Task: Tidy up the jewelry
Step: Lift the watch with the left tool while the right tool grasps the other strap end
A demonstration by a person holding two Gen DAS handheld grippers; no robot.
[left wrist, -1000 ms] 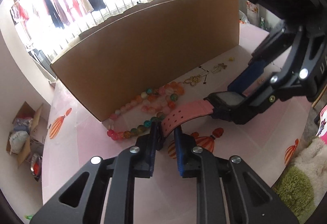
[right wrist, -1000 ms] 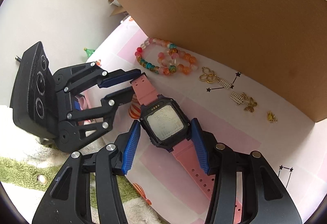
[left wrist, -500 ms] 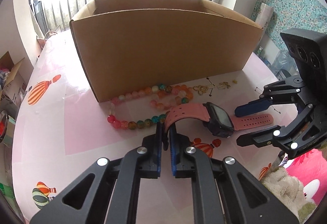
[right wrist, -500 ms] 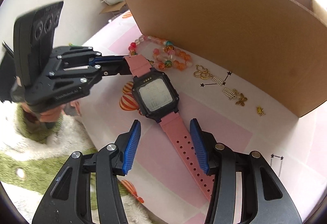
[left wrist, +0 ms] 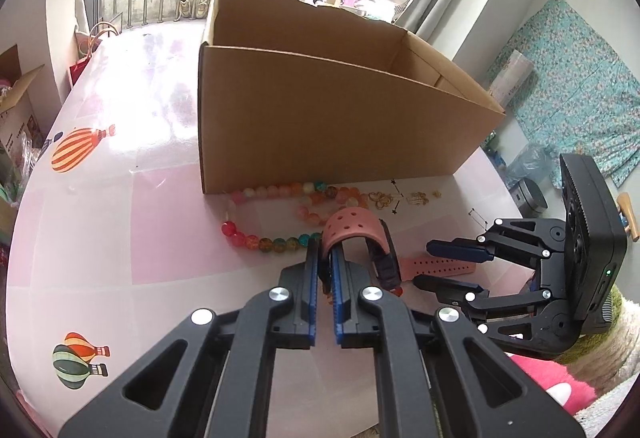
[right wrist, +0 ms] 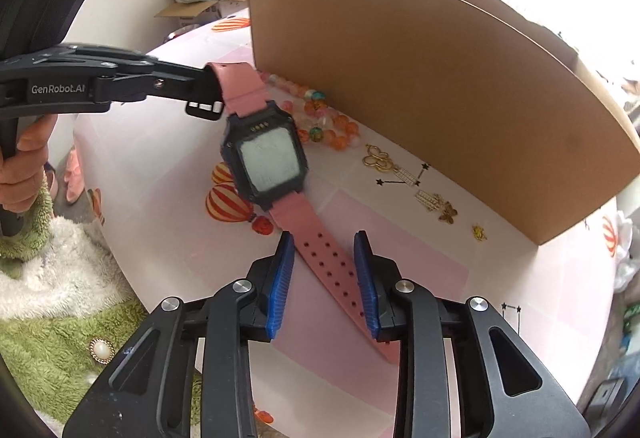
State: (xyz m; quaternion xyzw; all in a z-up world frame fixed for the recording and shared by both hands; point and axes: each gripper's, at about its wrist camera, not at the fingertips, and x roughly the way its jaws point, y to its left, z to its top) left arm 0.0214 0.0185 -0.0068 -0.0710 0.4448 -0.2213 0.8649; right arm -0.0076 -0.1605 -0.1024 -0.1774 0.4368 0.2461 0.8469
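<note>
A pink-strapped watch (right wrist: 266,154) with a dark square case hangs from my left gripper (left wrist: 325,258), which is shut on its buckle-end strap (left wrist: 352,228). The other strap end trails on the table. My right gripper (right wrist: 324,258) is open, with its blue pads either side of the lower strap and not touching it. It also shows in the left wrist view (left wrist: 440,264). A bead necklace (left wrist: 280,214) and small gold charms (right wrist: 404,178) lie on the table along the front of an open cardboard box (left wrist: 332,126).
The table (left wrist: 120,218) has a pink cloth with balloon prints. The box wall (right wrist: 440,86) stands close behind the jewelry. Fluffy green and white fabric (right wrist: 60,278) lies at the table's near edge. More boxes sit on the floor at the left.
My left gripper has lifted the watch by its strap, so the case hangs off the table. My right gripper has drawn back from the case to the lower strap and stays open.
</note>
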